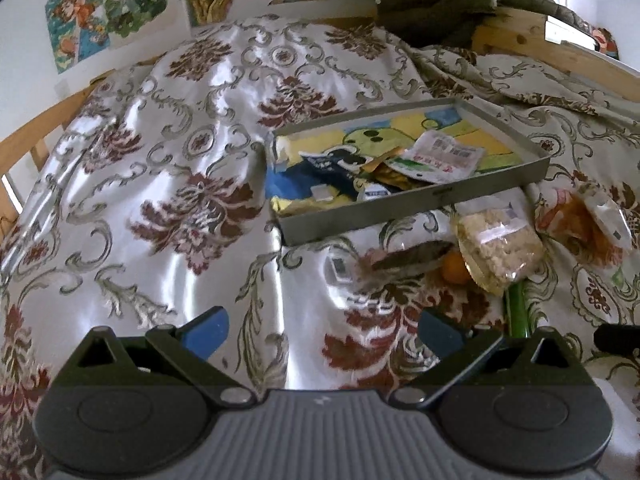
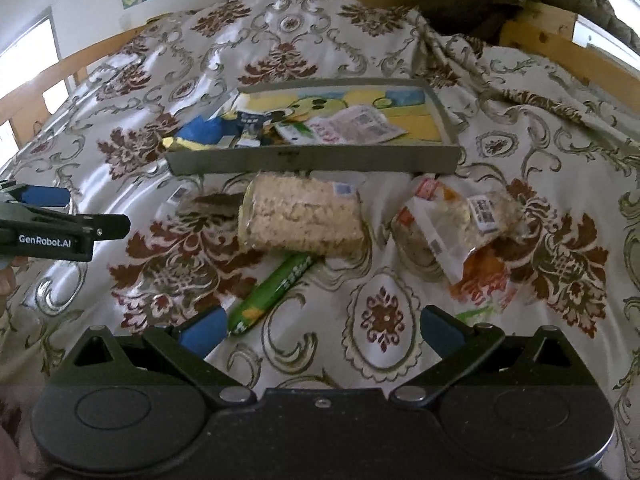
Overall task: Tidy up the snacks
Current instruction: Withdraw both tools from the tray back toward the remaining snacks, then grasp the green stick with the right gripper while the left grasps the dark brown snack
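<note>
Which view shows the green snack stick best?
The right wrist view: the green snack stick lies nearly full length below the puffed-rice pack. The left wrist view shows only a short green piece under that pack.

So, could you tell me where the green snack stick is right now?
In the right wrist view, the green snack stick lies on the bedspread, just below the rice-cracker pack.
</note>
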Tool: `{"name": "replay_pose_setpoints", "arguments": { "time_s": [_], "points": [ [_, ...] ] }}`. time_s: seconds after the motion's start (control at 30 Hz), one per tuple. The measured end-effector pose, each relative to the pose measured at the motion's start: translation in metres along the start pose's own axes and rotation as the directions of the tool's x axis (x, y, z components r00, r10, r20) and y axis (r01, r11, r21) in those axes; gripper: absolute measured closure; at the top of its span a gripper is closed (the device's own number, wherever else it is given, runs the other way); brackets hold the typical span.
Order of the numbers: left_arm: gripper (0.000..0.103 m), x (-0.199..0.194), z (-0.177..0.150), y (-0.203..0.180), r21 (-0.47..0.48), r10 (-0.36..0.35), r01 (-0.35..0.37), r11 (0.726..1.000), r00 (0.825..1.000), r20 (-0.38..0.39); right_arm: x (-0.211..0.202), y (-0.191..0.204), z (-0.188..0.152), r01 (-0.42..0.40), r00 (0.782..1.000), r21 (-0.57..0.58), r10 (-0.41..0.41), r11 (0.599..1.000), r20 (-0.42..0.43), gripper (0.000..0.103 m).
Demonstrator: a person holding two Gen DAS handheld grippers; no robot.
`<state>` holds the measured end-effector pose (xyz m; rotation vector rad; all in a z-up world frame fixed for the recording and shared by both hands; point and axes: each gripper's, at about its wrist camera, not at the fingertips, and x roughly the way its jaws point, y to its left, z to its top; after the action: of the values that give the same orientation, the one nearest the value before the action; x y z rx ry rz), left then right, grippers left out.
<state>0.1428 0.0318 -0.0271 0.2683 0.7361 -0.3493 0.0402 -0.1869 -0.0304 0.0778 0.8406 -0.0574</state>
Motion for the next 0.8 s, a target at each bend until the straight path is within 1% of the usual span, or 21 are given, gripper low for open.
{"name": "replay_pose_setpoints", "arguments": {
  "time_s": [0.13, 0.23, 0.27, 0.4, 0.5, 0.63, 0.7, 0.8],
  "points": [
    [0.000, 0.005, 0.005, -0.005, 0.033, -0.021, 0.019, 0.999, 0.998, 0.054, -0.004, -0.004, 0.007, 0.001, 0.998, 0.037, -0.004, 0.999, 0.056, 0.001],
    [0.000, 0.012, 0.011, -0.006, 0.082, -0.076, 0.068, 0.994, 0.993, 0.095, -0.009, -0.006, 0.012, 0.013, 0.994, 0.055, -0.019, 0.998, 0.109, 0.001],
    [0.000, 0.015, 0.014, -0.006, 0.104, -0.096, 0.085, 0.991, 0.990, 0.106, -0.010, -0.006, 0.013, 0.016, 0.992, 0.059, -0.023, 0.998, 0.125, 0.001],
    [0.000, 0.029, 0.022, -0.008, 0.190, -0.126, 0.097, 0.977, 0.980, 0.151, -0.013, -0.007, 0.018, 0.035, 0.983, 0.060, -0.045, 0.998, 0.176, 0.001],
    [0.000, 0.041, 0.027, -0.009, 0.256, -0.167, 0.123, 0.959, 0.973, 0.159, -0.009, -0.007, 0.021, 0.050, 0.981, 0.051, -0.059, 0.997, 0.182, 0.001],
    [0.000, 0.055, 0.031, -0.013, 0.368, -0.225, 0.160, 0.916, 0.964, 0.141, -0.003, -0.005, 0.023, 0.048, 0.983, 0.051, -0.056, 0.998, 0.173, 0.001],
    [0.000, 0.062, 0.032, -0.015, 0.430, -0.255, 0.183, 0.884, 0.960, 0.115, 0.000, -0.006, 0.023, 0.039, 0.984, 0.052, -0.048, 0.998, 0.169, 0.001],
    [0.000, 0.074, 0.032, -0.020, 0.511, -0.275, 0.200, 0.836, 0.959, 0.074, 0.006, -0.001, 0.021, 0.040, 0.987, 0.042, -0.046, 0.998, 0.152, 0.001]
  ]
}}
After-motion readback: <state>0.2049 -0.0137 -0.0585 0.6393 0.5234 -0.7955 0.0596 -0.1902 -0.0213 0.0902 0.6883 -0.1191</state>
